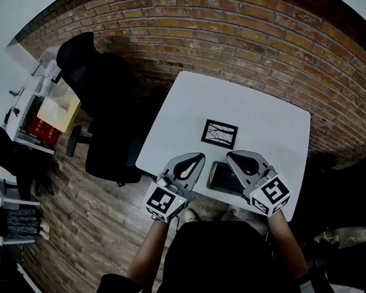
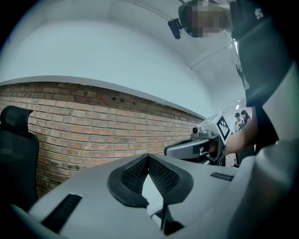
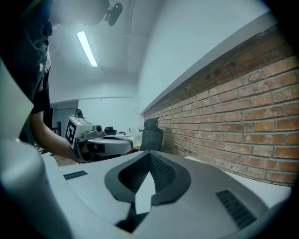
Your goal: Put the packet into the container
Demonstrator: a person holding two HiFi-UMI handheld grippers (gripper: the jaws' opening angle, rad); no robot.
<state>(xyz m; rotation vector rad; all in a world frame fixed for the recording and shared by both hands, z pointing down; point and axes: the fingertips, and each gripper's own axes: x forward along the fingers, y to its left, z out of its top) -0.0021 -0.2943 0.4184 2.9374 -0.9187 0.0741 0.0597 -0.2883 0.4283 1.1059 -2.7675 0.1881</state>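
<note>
A flat black packet with a pale line pattern (image 1: 219, 133) lies in the middle of the white table (image 1: 274, 126). A dark, shallow rectangular container (image 1: 223, 178) sits at the table's near edge. My left gripper (image 1: 198, 156) hovers just left of the container, and my right gripper (image 1: 231, 156) is over its right side. Both point away from me with jaws shut and empty. In the left gripper view the shut jaws (image 2: 148, 159) aim at the brick wall. The right gripper view shows shut jaws (image 3: 149, 158) too. Neither gripper view shows the packet or the container.
A black office chair (image 1: 100, 92) stands left of the table. A cluttered shelf unit (image 1: 43, 110) is further left. The brick wall (image 1: 226, 30) runs behind the table. A person's dark torso (image 1: 219, 257) fills the bottom of the head view.
</note>
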